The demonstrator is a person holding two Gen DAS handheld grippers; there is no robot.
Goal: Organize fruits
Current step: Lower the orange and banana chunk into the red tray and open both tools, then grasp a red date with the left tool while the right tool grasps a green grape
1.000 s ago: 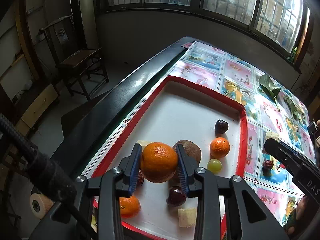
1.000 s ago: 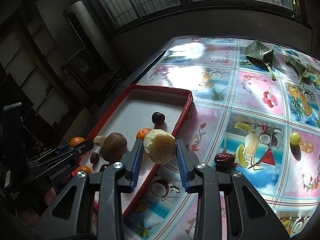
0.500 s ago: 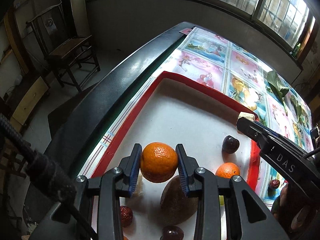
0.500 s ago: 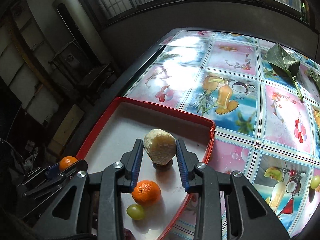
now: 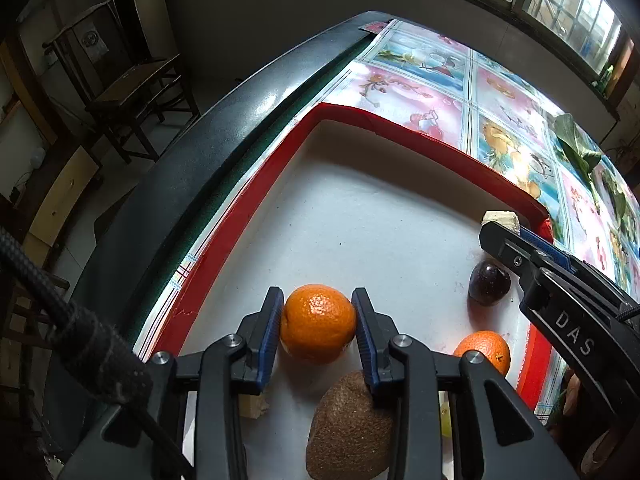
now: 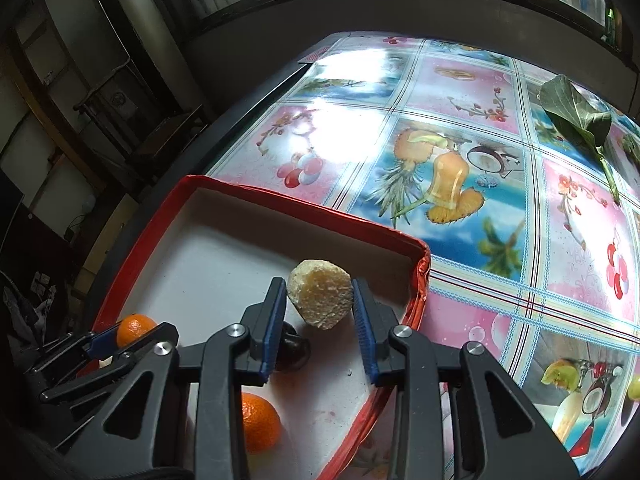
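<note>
Lettering shows in one place only: white capitals "DAS" on the black arm of the right gripper (image 5: pixel 500 224), which reaches in from the right edge of the left wrist view. The tablecloth (image 6: pixel 460 184) carries fruit pictures but no words I can read.

The left gripper (image 5: pixel 318 322) sits at lower centre of its own view, its blue pads pressed against both sides of an orange mandarin (image 5: pixel 318 323) with dimpled, glossy skin. It holds the mandarin above the white floor of the red-rimmed tray (image 5: pixel 248 208), near the tray's left wall. Whether the fruit touches the floor I cannot tell. Just below it in the frame lies a brown, rough kiwi (image 5: pixel 348 428), partly under the right-hand finger. A second mandarin (image 5: pixel 486 348) sits at lower right, with a dark plum (image 5: pixel 489 288) above it.

In the right wrist view the right gripper (image 6: pixel 320 304) is closed on a pale yellow, crumbly-looking chunk of peeled fruit (image 6: pixel 320 299), roundish with a flat cut face. The chunk hangs over the tray's floor close to the far right corner of its rim (image 6: pixel 420 276). The dark plum (image 6: pixel 294 350) lies just under the left-hand finger, and an orange mandarin (image 6: pixel 260 422) shows at lower centre behind the gripper body. A large green leaf (image 6: pixel 576 114) lies on the cloth at upper right, well apart from the tray.
</note>
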